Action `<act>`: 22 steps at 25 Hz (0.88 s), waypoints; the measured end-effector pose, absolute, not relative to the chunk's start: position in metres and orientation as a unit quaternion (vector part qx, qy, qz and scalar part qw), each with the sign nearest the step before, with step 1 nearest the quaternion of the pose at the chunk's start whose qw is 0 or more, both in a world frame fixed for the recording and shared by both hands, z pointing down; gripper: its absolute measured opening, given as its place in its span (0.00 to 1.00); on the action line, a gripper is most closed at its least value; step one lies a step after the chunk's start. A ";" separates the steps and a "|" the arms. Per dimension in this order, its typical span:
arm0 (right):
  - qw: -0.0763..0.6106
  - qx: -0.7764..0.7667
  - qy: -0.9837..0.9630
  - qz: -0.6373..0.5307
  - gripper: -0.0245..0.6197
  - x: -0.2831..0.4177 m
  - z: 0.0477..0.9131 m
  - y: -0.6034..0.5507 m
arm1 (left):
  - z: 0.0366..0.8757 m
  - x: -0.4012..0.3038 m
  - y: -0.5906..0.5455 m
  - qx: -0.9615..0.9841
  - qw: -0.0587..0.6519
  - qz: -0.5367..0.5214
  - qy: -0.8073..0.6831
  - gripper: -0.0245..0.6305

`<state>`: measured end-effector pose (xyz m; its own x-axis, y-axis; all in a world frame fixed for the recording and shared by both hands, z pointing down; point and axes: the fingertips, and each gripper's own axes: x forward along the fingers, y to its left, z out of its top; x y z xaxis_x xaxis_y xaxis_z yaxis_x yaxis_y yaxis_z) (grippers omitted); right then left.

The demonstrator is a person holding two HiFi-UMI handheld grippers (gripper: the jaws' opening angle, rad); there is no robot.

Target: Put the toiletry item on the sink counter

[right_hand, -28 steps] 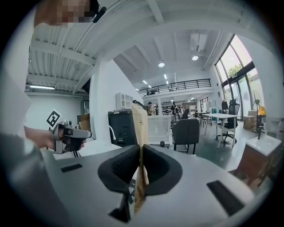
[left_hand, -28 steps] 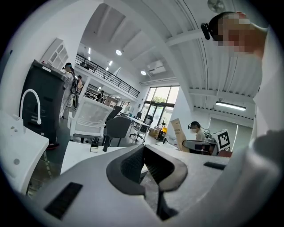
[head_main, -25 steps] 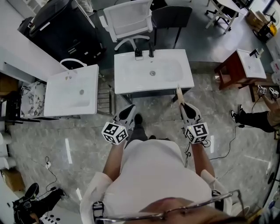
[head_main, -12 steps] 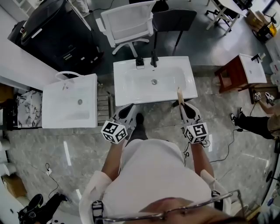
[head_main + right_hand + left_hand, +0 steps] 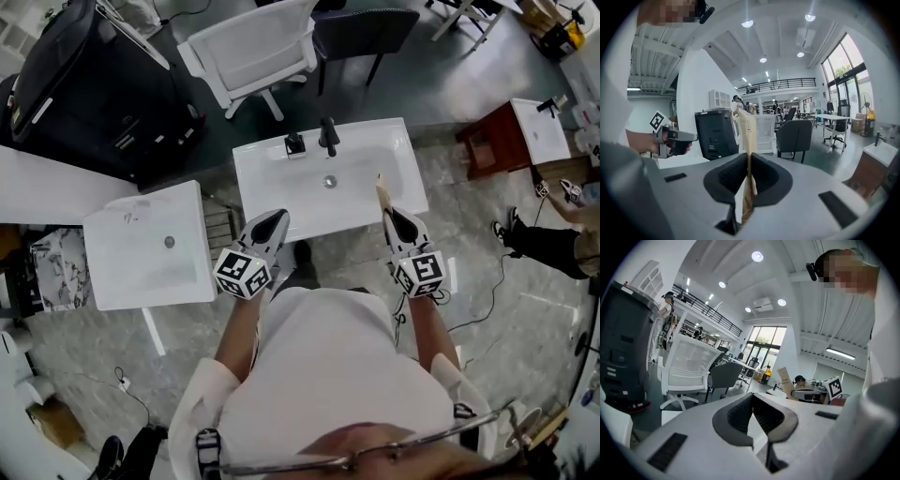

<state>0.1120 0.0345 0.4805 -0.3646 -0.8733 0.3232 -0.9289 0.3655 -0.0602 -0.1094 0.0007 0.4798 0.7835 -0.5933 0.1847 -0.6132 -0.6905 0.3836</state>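
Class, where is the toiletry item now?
Head view, right side: toiletry item in the right hand-held gripper, at the near right edge of the middle sink.

White chair [image 5: 251, 52] beside dark chair [image 5: 361, 33], top; black cabinet [image 5: 80, 89] upper left; second basin [image 5: 141, 253] left; red stand [image 5: 487, 141] right.

What we can't see well

We can't tell what the thin tan packet [image 5: 746, 136] really is, and part of it is tucked away between the jaws of the right gripper [image 5: 749, 158]. From the head view it is just a tiny sliver. The right edge of that view cuts off a person [image 5: 544, 246], so we only see legs and a shoe. The top edge cuts off the white chair [image 5: 251, 54] and the big black cabinet [image 5: 89, 89].
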 end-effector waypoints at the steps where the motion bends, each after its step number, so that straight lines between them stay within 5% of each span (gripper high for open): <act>1: 0.120 0.554 -0.816 0.117 0.09 0.111 0.481 0.027 | 0.480 -0.110 -0.008 0.921 0.215 0.025 -0.324 0.04; 22: 0.171 0.579 -0.785 0.139 0.09 0.105 0.511 -0.046 | 0.504 -0.103 -0.084 0.933 0.244 0.052 -0.261 0.04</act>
<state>0.1045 -0.0465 0.5109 -0.2701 -0.8614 0.4301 -0.9568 0.2901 -0.0197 -0.1029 -0.0835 0.5036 0.8586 -0.4605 0.2250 -0.5117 -0.7450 0.4279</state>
